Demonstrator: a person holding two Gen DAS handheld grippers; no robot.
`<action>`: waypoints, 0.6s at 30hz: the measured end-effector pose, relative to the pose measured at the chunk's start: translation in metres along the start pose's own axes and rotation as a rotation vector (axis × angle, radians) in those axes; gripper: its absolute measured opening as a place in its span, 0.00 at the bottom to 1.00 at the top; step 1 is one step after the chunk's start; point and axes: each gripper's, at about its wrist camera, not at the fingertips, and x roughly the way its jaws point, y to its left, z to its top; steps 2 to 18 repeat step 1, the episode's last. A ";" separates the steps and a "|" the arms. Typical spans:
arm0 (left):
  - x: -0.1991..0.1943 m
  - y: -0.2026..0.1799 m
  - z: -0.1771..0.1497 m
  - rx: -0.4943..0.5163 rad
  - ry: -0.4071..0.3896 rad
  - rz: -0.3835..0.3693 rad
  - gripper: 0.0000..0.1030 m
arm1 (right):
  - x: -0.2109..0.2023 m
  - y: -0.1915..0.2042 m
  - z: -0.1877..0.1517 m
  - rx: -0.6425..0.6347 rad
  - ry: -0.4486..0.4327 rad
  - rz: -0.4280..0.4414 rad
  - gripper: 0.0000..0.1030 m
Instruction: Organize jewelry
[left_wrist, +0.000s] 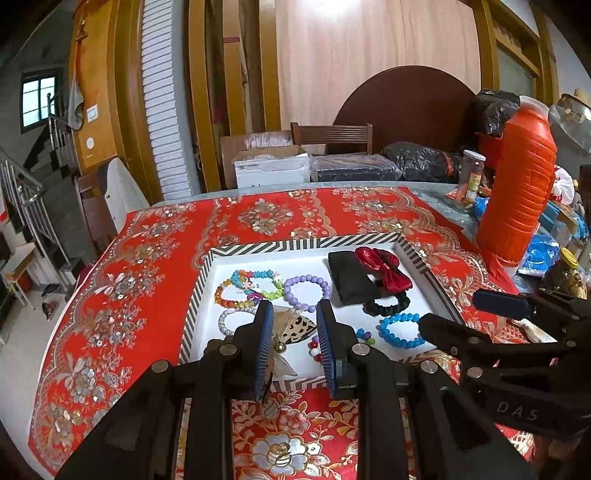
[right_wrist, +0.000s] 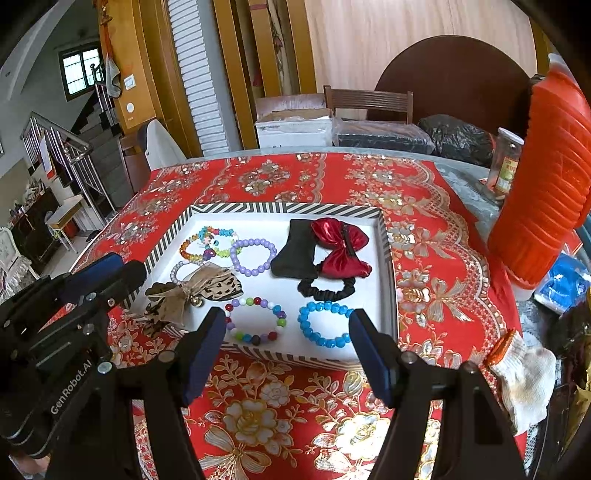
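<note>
A white tray with a striped rim (left_wrist: 295, 245) (right_wrist: 280, 208) lies on the red cloth. It holds several bead bracelets, among them a purple one (right_wrist: 255, 273) and a blue one (right_wrist: 306, 325). A red bow (right_wrist: 340, 240), a black pouch (right_wrist: 295, 247), a black scrunchie (right_wrist: 325, 291) and a leopard-print bow (left_wrist: 295, 326) (right_wrist: 218, 286) lie there too. My left gripper (left_wrist: 295, 332) (right_wrist: 118, 269) hovers over the tray's near left corner, jaws slightly apart, pressing nothing. My right gripper (right_wrist: 288, 332) (left_wrist: 454, 310) stands wide open above the near rim and holds nothing.
A tall orange flask (left_wrist: 517, 184) (right_wrist: 546, 184) and a glass jar (right_wrist: 506, 162) stand at the right. A white glove (right_wrist: 524, 380) lies on the cloth near my right gripper. Boxes, black bags and a chair (right_wrist: 369, 99) sit beyond the far edge.
</note>
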 end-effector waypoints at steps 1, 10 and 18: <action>0.001 0.001 0.000 -0.003 0.004 -0.003 0.22 | 0.000 -0.001 0.000 0.002 -0.001 -0.001 0.70; 0.001 0.001 0.000 -0.003 0.004 -0.003 0.22 | 0.000 -0.001 0.000 0.002 -0.001 -0.001 0.70; 0.001 0.001 0.000 -0.003 0.004 -0.003 0.22 | 0.000 -0.001 0.000 0.002 -0.001 -0.001 0.70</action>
